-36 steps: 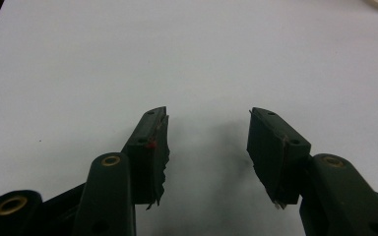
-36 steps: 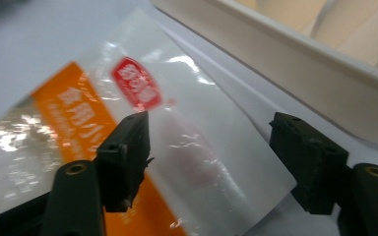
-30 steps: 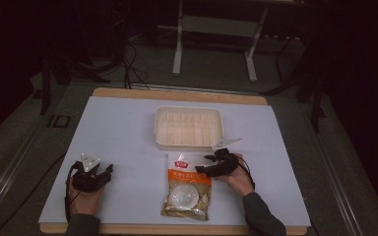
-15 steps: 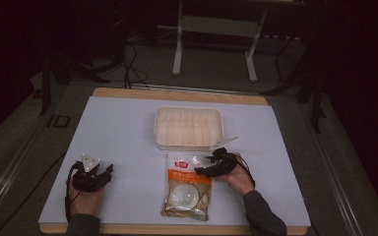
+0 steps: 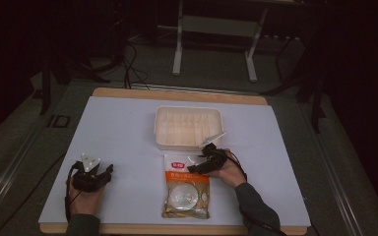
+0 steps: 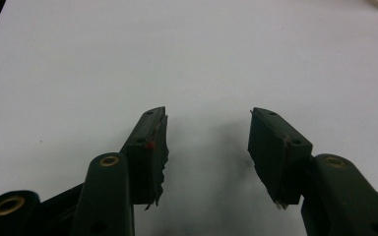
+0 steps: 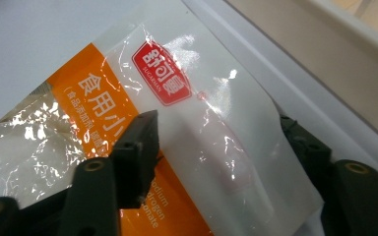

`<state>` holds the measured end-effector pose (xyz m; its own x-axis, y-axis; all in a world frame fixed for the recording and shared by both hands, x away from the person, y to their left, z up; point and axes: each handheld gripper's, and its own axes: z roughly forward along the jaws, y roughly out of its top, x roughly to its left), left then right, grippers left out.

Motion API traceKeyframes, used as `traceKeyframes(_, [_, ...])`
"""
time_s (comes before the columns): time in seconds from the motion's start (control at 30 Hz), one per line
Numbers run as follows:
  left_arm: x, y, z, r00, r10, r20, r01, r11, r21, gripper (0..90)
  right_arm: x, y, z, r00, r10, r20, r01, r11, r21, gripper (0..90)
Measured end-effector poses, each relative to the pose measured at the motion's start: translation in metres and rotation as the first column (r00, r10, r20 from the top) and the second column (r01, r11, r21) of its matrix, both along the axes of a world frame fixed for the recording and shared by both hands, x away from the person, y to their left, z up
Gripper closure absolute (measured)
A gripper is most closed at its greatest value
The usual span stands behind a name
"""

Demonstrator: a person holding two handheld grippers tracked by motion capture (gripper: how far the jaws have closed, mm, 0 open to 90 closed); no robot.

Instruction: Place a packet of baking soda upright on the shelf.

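Straddling the packet's top end with wide tongs.
Right tongs gaped over the packet near the surface's front edge, beside the empty tray; left tongs stood wide, front-left.

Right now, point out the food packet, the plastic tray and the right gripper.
food packet (image 5: 186, 189), high view, on its clear lower half.
plastic tray (image 5: 188, 127), high view, on its inside floor.
right gripper (image 5: 193, 169), high view, between its open jaws.

1. A dim lab or recording studio is showing here.
2. A white-topped table is sitting lit amid darkness.
3. Beyond the table, cables and a metal stand are resting on grey floor.
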<state>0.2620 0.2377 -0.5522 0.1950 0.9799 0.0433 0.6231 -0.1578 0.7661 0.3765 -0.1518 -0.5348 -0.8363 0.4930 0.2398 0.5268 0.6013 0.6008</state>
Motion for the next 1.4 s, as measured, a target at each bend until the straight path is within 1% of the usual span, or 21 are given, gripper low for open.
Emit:
traceKeyframes(0.07, [0.0,0.0,0.0,1.0,0.0,-0.002,0.0,1.0,0.001,48.7,0.0,-0.001,0.0,1.0,-0.002,0.001,0.002,1.0,0.0,48.7])
traceKeyframes(0.13, [0.0,0.0,0.0,1.0,0.0,-0.002,0.0,1.0,0.006,48.7,-0.002,-0.002,0.0,0.9998,0.002,0.019,-0.002,1.0,-0.013,55.1])
traceKeyframes(0.2, [0.0,-0.001,0.0,1.0,0.0,-0.001,0.0,1.0,0.007,48.7,-0.006,-0.002,0.001,0.9988,0.002,0.05,0.001,0.999,-0.047,64.9])
traceKeyframes(0.27, [0.0,-0.001,0.0,1.0,0.001,-0.001,-0.001,1.0,0.007,48.7,-0.008,-0.001,0.001,0.9964,0.005,0.085,0.001,0.997,-0.077,71.4])
traceKeyframes(0.33, [0.0,-0.001,0.0,1.0,0.001,-0.001,-0.001,1.0,0.007,48.6,-0.009,0.001,0.002,0.9944,0.006,0.105,0.005,0.994,-0.107,79.1])
traceKeyframes(0.4, [0.0,-0.001,0.0,1.0,0.001,-0.001,-0.001,1.0,0.008,48.6,-0.009,0.002,0.003,0.994,0.01,0.109,0.003,0.992,-0.125,84.0])
traceKeyframes(0.43, [0.0,-0.001,0.0,1.0,0.001,-0.001,-0.001,1.0,0.008,48.5,-0.009,0.003,0.004,0.994,0.012,0.109,0.003,0.992,-0.129,87.7])
traceKeyframes(0.47, [0.0,0.0,0.0,1.0,0.001,-0.001,-0.001,1.0,0.006,48.6,-0.009,0.003,0.004,0.9948,0.012,0.101,0.002,0.992,-0.128,89.1])
traceKeyframes(0.57, [0.0,0.0,0.0,1.0,0.0,-0.001,0.0,1.0,0.004,48.6,-0.01,0.003,0.004,0.9955,0.004,0.094,0.008,0.992,-0.126,89.7])
traceKeyframes(0.67, [0.0,0.0,0.0,1.0,0.001,0.0,-0.001,1.0,0.004,48.6,-0.01,0.0,0.006,0.9963,-0.011,0.085,0.02,0.995,-0.098,89.8])
traceKeyframes(0.77, [0.0,0.0,0.0,1.0,0.001,0.001,-0.001,1.0,0.005,48.6,-0.011,-0.005,0.011,0.9965,-0.017,0.082,0.022,0.998,-0.064,89.8])
traceKeyframes(0.87, [0.0,-0.001,0.0,1.0,0.001,0.001,-0.001,1.0,0.007,48.6,-0.012,-0.006,0.013,0.9965,-0.016,0.082,0.02,0.998,-0.052,89.8])
traceKeyframes(0.9, [0.0,-0.001,0.0,1.0,0.002,0.001,-0.002,1.0,0.007,48.6,-0.013,-0.008,0.015,0.9965,-0.01,0.082,0.013,0.999,-0.041,89.9])
traceKeyframes(0.93, [0.0,-0.001,0.0,1.0,0.002,0.001,-0.002,1.0,0.007,48.6,-0.016,-0.01,0.021,0.995,0.004,0.1,0.0,0.999,-0.041,89.9])
traceKeyframes(1.1, [0.0,-0.001,0.0,1.0,0.002,0.0,-0.002,1.0,0.007,48.6,-0.018,-0.011,0.026,0.9943,0.009,0.106,-0.006,1.0,-0.028,89.9])
traceKeyframes(1.13, [0.0,-0.001,0.0,1.0,0.002,0.0,-0.002,1.0,0.008,48.6,-0.02,-0.011,0.029,0.9933,0.016,0.115,-0.014,1.0,-0.018,89.9])
traceKeyframes(1.4, [0.0,-0.001,0.0,1.0,0.002,0.0,-0.002,1.0,0.008,48.6,-0.03,-0.015,0.043,0.9912,0.048,0.123,-0.053,0.998,0.041,90.0])
